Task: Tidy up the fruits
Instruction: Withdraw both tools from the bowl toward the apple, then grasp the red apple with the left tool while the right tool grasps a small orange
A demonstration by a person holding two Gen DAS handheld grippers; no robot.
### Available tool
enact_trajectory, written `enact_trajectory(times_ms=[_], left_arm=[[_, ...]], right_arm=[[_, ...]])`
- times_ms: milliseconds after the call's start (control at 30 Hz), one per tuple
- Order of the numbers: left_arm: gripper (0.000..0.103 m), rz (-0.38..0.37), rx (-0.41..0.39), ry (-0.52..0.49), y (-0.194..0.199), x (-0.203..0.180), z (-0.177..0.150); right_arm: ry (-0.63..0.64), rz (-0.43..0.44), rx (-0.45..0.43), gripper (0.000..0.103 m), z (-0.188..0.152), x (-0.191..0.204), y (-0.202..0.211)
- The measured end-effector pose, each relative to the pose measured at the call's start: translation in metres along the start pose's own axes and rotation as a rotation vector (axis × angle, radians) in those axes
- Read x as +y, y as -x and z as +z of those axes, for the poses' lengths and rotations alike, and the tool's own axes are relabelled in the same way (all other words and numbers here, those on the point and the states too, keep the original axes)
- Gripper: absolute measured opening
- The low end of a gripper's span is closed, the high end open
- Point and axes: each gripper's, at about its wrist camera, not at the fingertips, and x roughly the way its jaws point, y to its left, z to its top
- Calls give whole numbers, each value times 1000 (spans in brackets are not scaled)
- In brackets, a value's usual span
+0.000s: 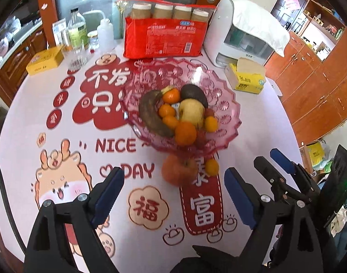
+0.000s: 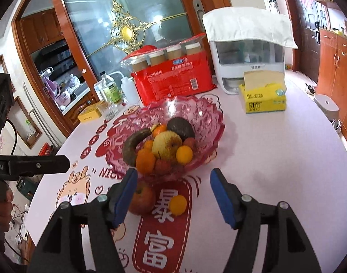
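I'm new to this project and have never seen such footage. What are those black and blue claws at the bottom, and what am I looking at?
They are handheld grippers, one in each of a person's hands, each carrying a fisheye camera looking along its fingers. One picture comes from the left gripper, the other from the right gripper. Both are open and hold nothing. On the table stands a pink glass bowl of fruit. In front of it, on the tablecloth, lie a red apple and a small orange fruit, not yet in the bowl.
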Motion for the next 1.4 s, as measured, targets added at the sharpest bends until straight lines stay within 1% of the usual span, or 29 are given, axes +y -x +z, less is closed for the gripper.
enact_trajectory(times_ms=[67, 200, 300, 533, 633, 700, 800, 933, 1033, 1133, 1200, 1233, 1333, 1400], left_arm=[[90, -9, 14, 9, -3, 1, -6], [90, 1, 20, 17, -12, 1, -13], [90, 2, 50, 23, -25, 4, -14], [90, 0, 134, 21, -66, 4, -13], [90, 14, 178, 15, -87, 4, -13], [90, 29, 215, 6, -103, 3, -13], [90, 30, 243, -5, -121, 0, -13], [90, 31, 260, -25, -139, -4, -11], [90, 28, 268, -21, -150, -5, -10], [90, 29, 269, -11, -158, -3, -8], [90, 21, 271, -4, -162, -1, -7], [90, 20, 272, -3, -163, -1, -6], [89, 16, 266, -5, -167, -1, -3], [89, 16, 259, -6, -169, -1, -2]], right_arm=[[0, 0, 18, 67, -6, 0, -1], [-1, 0, 58, 67, -15, -2, -9], [-6, -1, 90, 67, -21, -4, -17], [-30, -12, 177, 67, -33, -9, -43], [-32, -14, 211, 67, -37, -9, -56], [-25, -11, 238, 67, -42, -9, -66], [0, -14, 268, 67, -47, -8, -80], [34, -12, 273, 66, -51, -7, -92], [77, -12, 253, 65, -53, -4, -98], [109, -2, 246, 63, -54, -2, -104], [122, -7, 255, 57, -55, -2, -109], [124, -6, 257, 56, -55, -2, -111], [142, 0, 247, 48, -55, 0, -112], [161, -2, 250, 41, -54, 2, -113]])
